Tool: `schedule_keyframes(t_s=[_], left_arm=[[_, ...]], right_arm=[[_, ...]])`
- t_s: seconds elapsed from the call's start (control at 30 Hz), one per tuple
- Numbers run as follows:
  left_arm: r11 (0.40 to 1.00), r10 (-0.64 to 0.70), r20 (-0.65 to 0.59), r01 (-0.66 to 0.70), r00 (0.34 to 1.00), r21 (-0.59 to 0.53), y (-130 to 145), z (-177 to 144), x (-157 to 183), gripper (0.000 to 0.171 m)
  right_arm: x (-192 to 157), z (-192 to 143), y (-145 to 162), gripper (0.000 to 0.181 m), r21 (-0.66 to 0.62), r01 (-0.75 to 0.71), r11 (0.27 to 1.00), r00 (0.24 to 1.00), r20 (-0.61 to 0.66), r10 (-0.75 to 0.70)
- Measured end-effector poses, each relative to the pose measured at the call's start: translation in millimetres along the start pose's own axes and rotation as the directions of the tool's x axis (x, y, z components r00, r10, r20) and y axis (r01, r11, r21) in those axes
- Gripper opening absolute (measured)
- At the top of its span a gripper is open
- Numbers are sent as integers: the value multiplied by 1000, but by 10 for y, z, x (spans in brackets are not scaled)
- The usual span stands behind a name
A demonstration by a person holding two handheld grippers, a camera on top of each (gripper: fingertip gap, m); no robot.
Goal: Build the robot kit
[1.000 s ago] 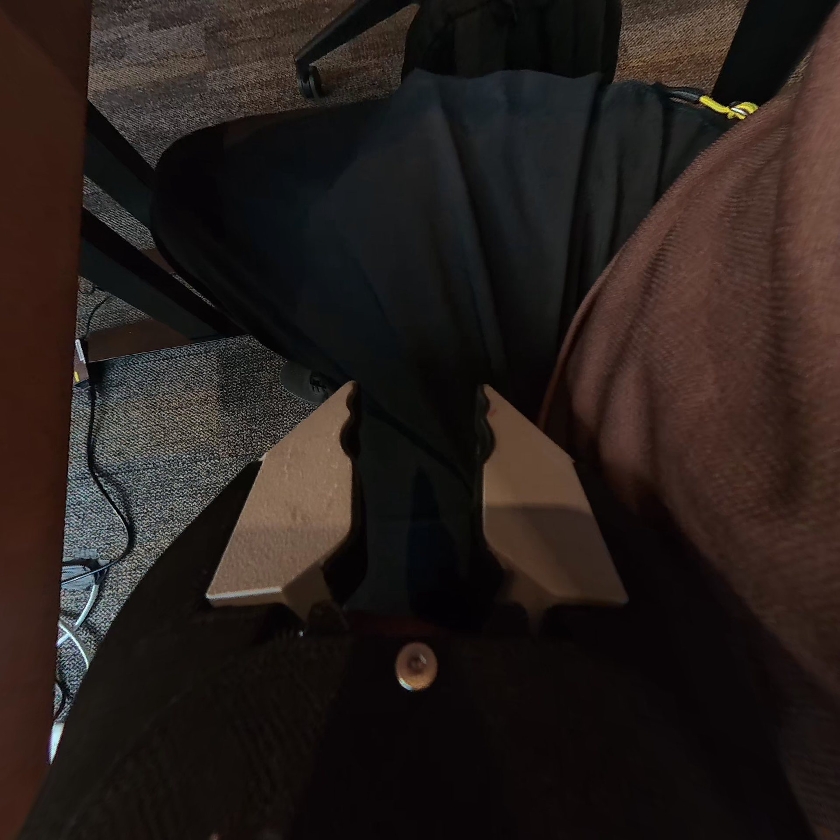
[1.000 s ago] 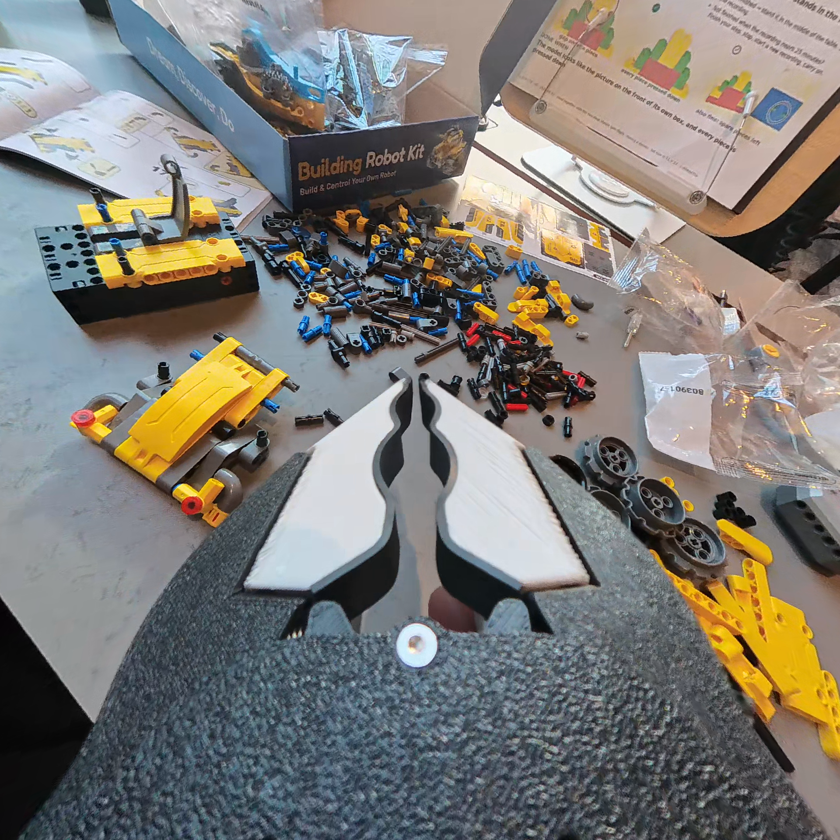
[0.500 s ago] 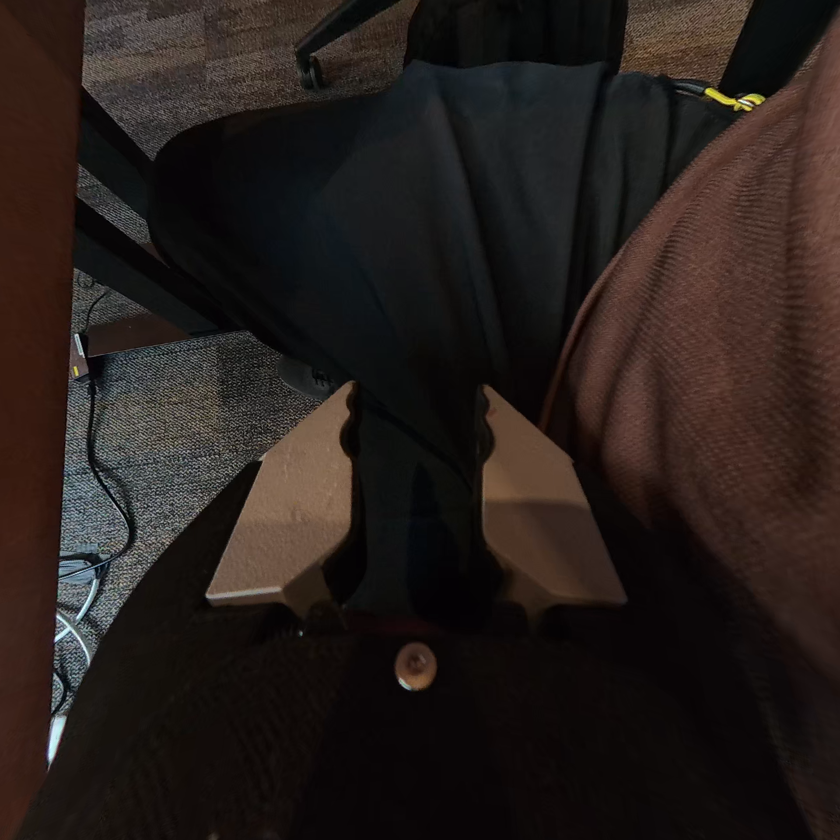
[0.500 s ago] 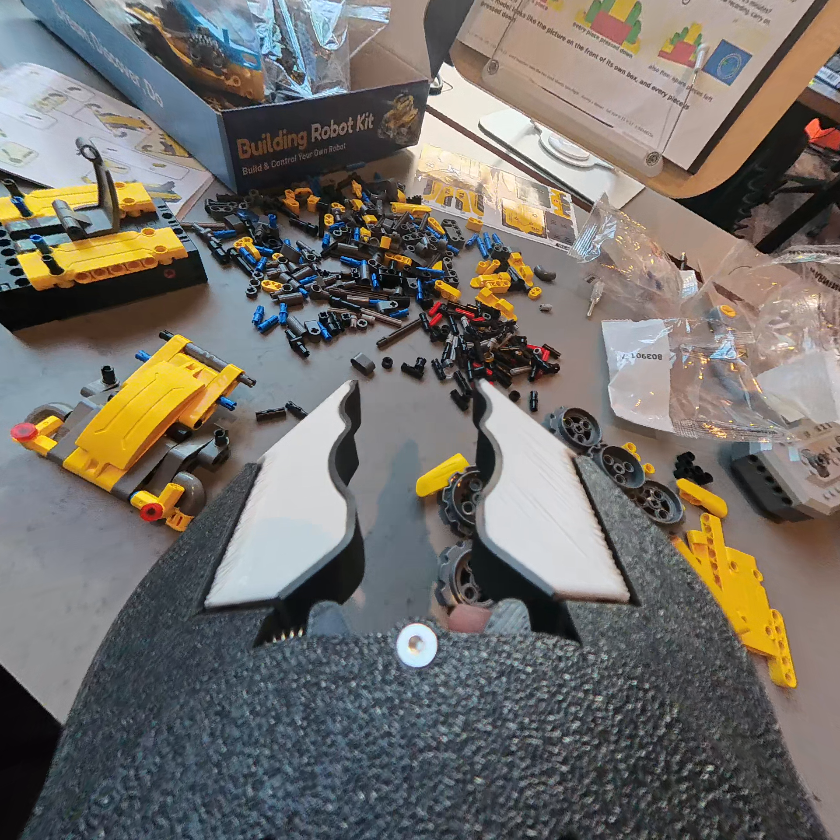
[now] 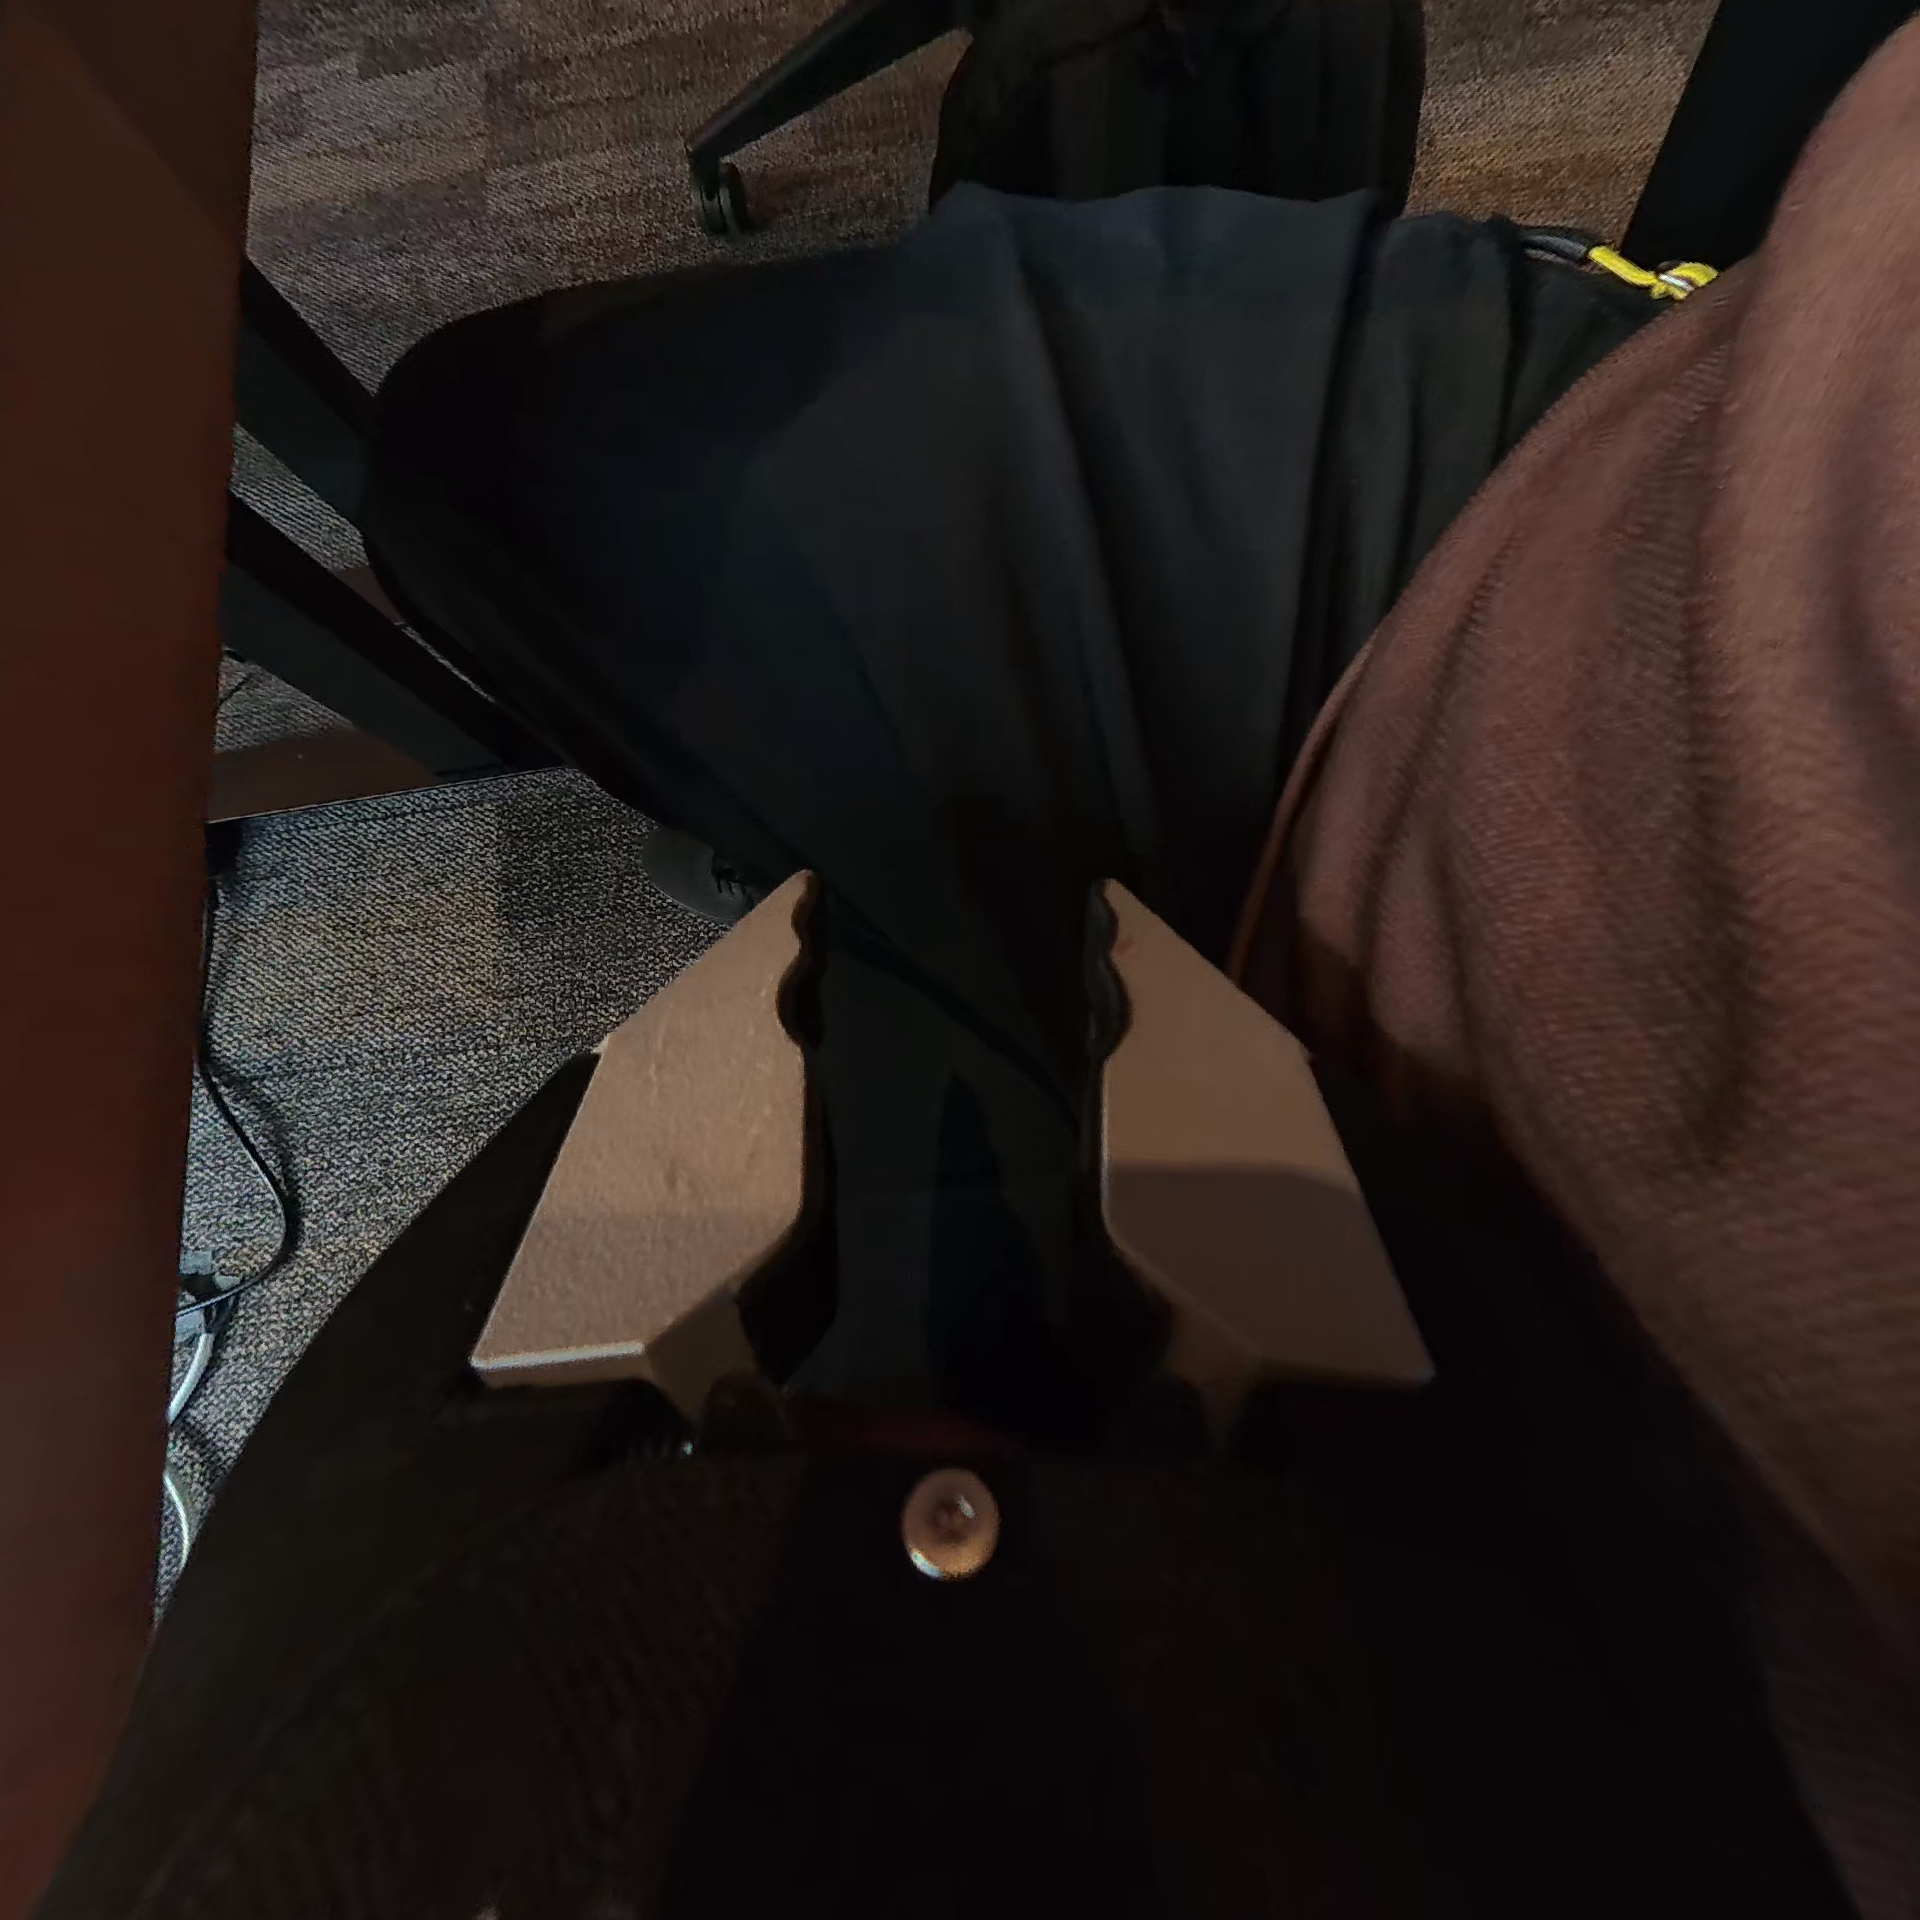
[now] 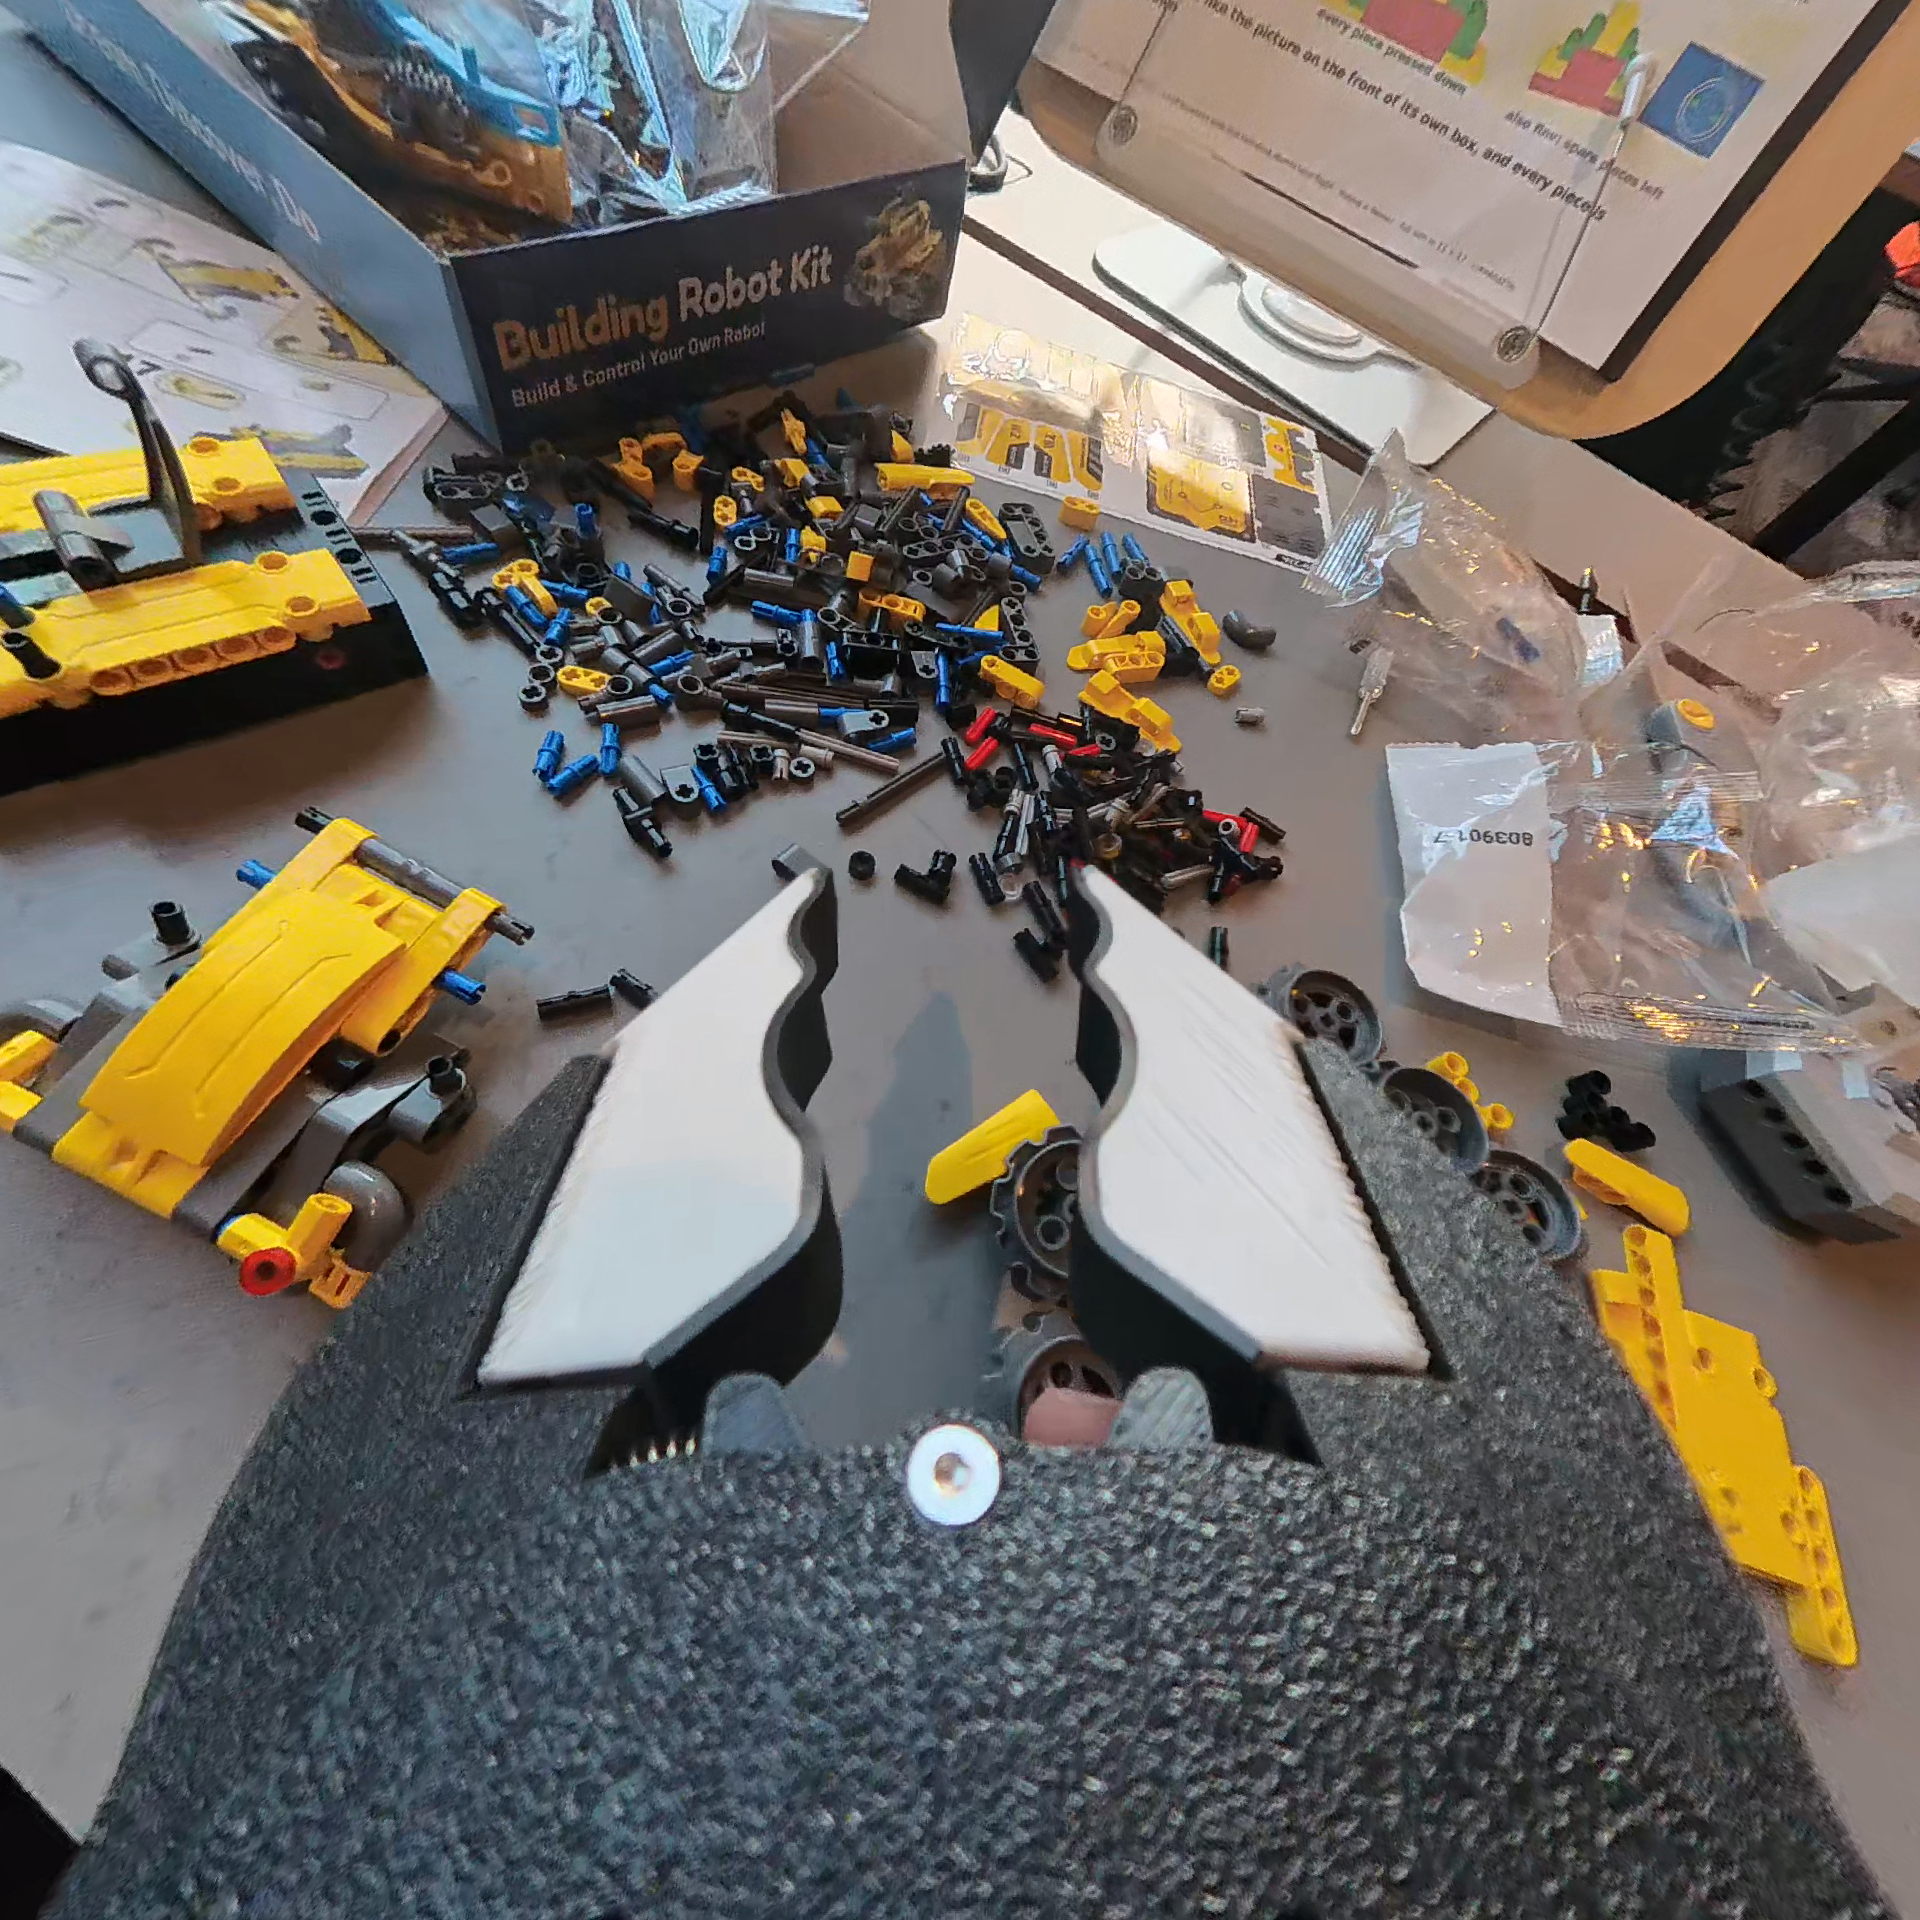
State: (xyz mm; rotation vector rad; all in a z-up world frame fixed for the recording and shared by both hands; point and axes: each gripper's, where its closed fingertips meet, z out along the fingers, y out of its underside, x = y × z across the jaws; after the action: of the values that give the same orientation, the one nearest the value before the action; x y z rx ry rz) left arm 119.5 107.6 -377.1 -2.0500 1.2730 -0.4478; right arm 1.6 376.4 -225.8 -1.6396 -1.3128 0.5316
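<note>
The floor (image 5: 499,156) is carpet, brown and grey in little squares. At 12 o'clock in the left wrist view a black chair leg (image 5: 790,94) ends in a small wheel (image 5: 724,203). A dark chair seat (image 5: 644,540) sits in the middle with dark cloth (image 5: 1143,499) lying over it. At 9 o'clock a red-brown panel (image 5: 94,831) stands tall, and black bars (image 5: 343,634) slant beside it. Thin cables (image 5: 249,1174) lie on the carpet at 8 o'clock. It is dim down there.

In the right wrist view a grey table (image 6: 135,1382) is lit bright. At 1 o'clock a wooden board (image 6: 1766,312) leans up.
</note>
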Motion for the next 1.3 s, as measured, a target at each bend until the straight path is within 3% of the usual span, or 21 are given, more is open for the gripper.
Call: schedule_keyframes(t_s=[0.13,0.27,0.4,0.53,0.7,0.93,1.1,1.3], left_arm=[[1000,4,-3,-4,1000,0,-2,0,13,48],[1000,5,-2,-5,1000,-3,5,3,11,48],[1000,1,-5,-1,1000,-3,1,8,14,48],[1000,3,4,-3,1000,-18,34,22,-13,48],[1000,-25,2,25,1000,-11,48,11,-54,48],[999,-54,-25,54,998,1,46,2,-52,48],[998,-70,-25,70,997,2,56,-13,-77,48],[998,-68,-20,68,998,5,49,-27,-78,48]], right_arm=[[-3,58,5,30,-24,53,998,999,10,-53],[138,182,-230,0,-14,144,989,989,32,-143],[250,566,-420,0,-97,257,962,957,164,-239],[183,991,-240,0,-251,385,888,883,380,-275],[251,1294,-140,7,-306,499,811,821,468,-328],[209,1463,40,10,-350,607,714,743,569,-353],[182,1465,10,5,-348,625,699,723,594,-352],[167,1280,-192,5,-316,606,730,745,547,-382]])
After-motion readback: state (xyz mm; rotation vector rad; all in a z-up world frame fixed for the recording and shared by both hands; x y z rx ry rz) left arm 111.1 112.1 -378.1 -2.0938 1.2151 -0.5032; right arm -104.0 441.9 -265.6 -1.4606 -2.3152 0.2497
